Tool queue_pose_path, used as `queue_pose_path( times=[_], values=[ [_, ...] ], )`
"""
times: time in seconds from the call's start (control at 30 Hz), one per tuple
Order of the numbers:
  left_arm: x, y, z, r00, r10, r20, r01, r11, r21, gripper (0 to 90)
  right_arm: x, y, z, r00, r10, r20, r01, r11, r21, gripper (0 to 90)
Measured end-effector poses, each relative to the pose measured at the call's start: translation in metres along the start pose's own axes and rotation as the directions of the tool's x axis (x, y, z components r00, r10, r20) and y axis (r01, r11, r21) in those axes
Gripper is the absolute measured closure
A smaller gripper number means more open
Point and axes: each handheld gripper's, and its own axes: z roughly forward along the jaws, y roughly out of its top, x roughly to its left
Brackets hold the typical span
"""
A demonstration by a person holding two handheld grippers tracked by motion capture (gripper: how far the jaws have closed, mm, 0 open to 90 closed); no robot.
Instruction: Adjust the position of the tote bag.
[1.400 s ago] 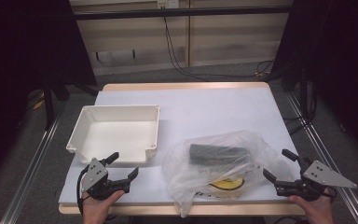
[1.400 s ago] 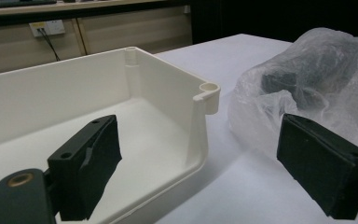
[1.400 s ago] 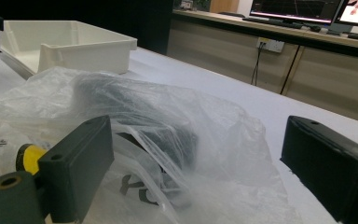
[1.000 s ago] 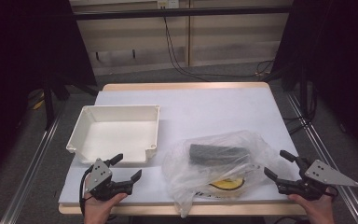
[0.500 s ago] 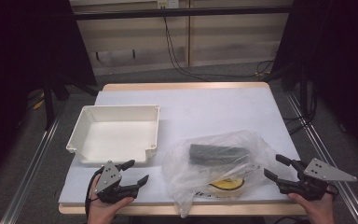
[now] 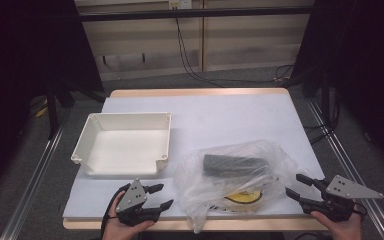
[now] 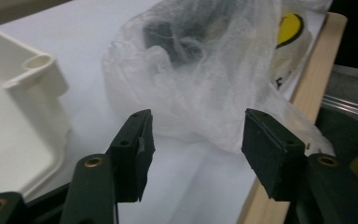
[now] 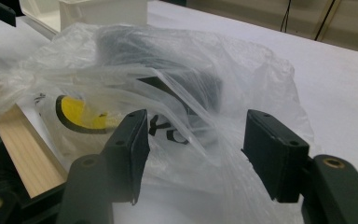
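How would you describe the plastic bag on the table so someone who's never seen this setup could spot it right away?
Start at the white table and look along its near edge, right of the empty cream tray. The plastic bag lies there between the left gripper and the right gripper. It is the only crinkled, see-through thing, with a dark block and a yellow patch showing inside.

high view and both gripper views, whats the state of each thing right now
Clear crumpled plastic bag: lying on the table, holding a dark cylinder, ungripped.
Dark cylinder: on its side inside the bag.
White square plastic tray: upright, empty.
Left tool: open, beside the bag.
Right tool: open, facing the bag.
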Motion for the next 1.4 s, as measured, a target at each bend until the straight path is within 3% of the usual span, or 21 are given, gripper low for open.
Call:
queue_pose_path(
  times=[0.3,0.57,0.77,0.97,1.07,1.17,1.2,1.23,1.4],
  values=[
    [-0.017,0.005,0.012,0.9948,0.013,0.101,-0.016,0.9994,0.031,58.4,-0.004,-0.002,-0.002,0.9999,-0.002,0.012,0.002,0.999,0.037,46.2],
    [-0.031,0.009,0.025,0.9804,0.033,0.194,-0.048,0.9960,0.075,71.1,-0.007,-0.014,-0.011,0.9991,-0.004,0.043,0.000,0.996,0.090,46.7],
    [-0.033,0.012,0.037,0.9740,0.040,0.223,-0.061,0.9940,0.091,67.4,-0.010,-0.017,-0.010,0.9978,-0.018,0.064,0.012,0.995,0.099,46.7],
    [-0.039,0.018,0.053,0.9568,0.061,0.284,-0.099,0.9877,0.121,70.0,-0.015,-0.020,-0.011,0.9975,-0.002,0.070,-0.005,0.995,0.104,46.4],
    [-0.036,0.018,0.060,0.9593,0.064,0.275,-0.105,0.9847,0.139,65.5,-0.016,-0.021,-0.009,0.9980,0.000,0.063,-0.007,0.994,0.109,46.1],
    [-0.033,0.018,0.066,0.9573,0.056,0.284,-0.101,0.9836,0.149,63.1,-0.016,-0.021,-0.007,0.9979,0.004,0.064,-0.011,0.994,0.110,45.4],
    [-0.032,0.018,0.069,0.9603,0.056,0.273,-0.107,0.9787,0.175,62.8,-0.017,-0.021,-0.007,0.9980,0.007,0.064,-0.014,0.993,0.113,45.2],
    [-0.031,0.017,0.072,0.9606,0.050,0.274,-0.102,0.9784,0.180,60.5,-0.018,-0.022,-0.006,0.9980,0.008,0.062,-0.015,0.993,0.113,44.7],
    [-0.028,0.012,0.081,0.9565,0.056,0.286,-0.127,0.9638,0.234,52.4,-0.018,-0.023,-0.005,0.9983,0.008,0.058,-0.014,0.993,0.119,44.3]
  ],
)
